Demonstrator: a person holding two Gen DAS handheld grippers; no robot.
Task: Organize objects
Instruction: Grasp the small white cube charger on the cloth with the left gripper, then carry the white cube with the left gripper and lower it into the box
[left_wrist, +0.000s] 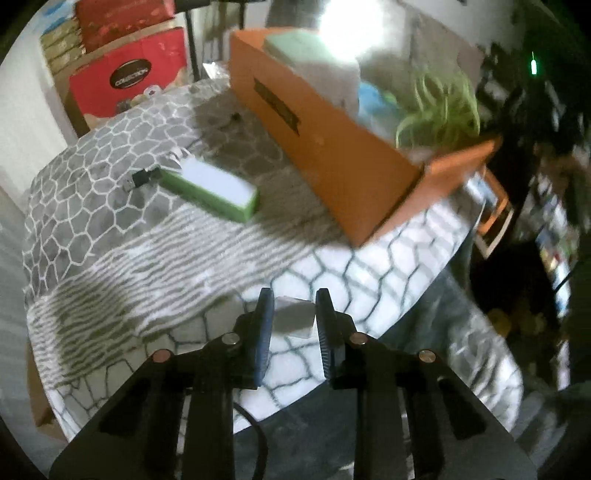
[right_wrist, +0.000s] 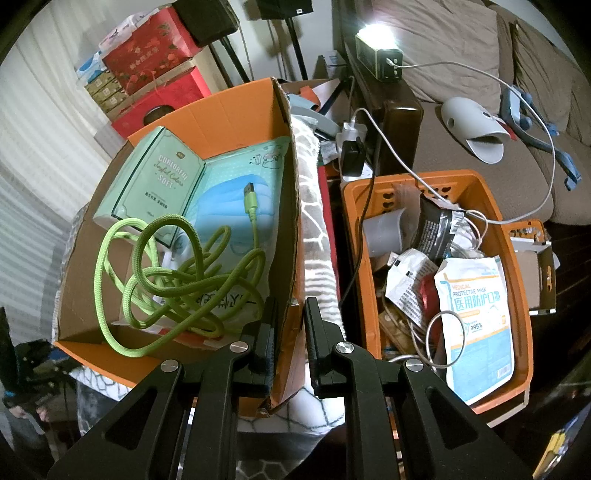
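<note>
My left gripper is shut on a small white block just above the patterned cloth near the table's front edge. A green-and-white box lies further back on the cloth, with a small black plug beside it. Behind them stands the orange cardboard box. My right gripper is shut on the near side wall of the orange cardboard box, one finger inside and one outside. Inside it lie a coiled green cable, a mint box and a blue mask pack.
An orange plastic basket full of packets and cables stands right of the cardboard box. Red cartons are stacked behind the table. A brown sofa with a white device and cables is at the back right. The table's cloth drops off at the rounded edge.
</note>
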